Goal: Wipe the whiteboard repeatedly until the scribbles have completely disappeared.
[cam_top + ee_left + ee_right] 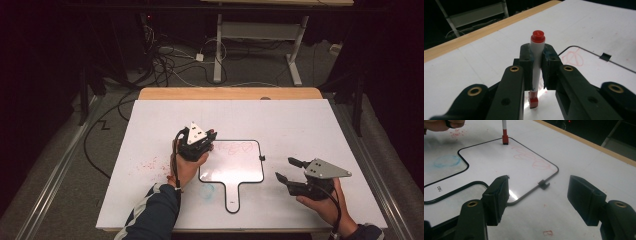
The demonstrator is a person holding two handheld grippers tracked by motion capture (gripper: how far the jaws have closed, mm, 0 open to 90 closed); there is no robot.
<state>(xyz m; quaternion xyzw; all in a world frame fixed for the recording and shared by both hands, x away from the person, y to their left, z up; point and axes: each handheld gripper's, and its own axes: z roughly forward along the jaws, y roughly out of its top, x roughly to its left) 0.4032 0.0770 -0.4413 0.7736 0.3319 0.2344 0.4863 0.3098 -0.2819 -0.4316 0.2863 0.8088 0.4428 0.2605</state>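
I am working two handheld grippers over a white table [300,125]. A small whiteboard [235,172] with a black rim and a short handle lies flat in the middle, handle toward me.

My left gripper [537,65] is clamped on a marker [537,60], which stands nearly upright between the jaws, red end cap up. Its lower red end [505,139] sits at the board's far left corner, touching or just above the surface; I cannot tell which. Faint red scribbles [534,160] already run along the board's far edge, and a pale blue smudge [446,161] lies on the table beside the handle.

My right gripper [286,170] rests on the table to the right of the board, jaws spread wide with nothing between them, pointing toward the board's small side clip [544,185].

The step in hand looks like writing or rubbing on the board with the marker. To do it well, I judge I should keep the marker upright, press lightly so it does not slip through the pads, and stay inside the black rim. Steadying the board's right edge with the free gripper could stop it sliding.
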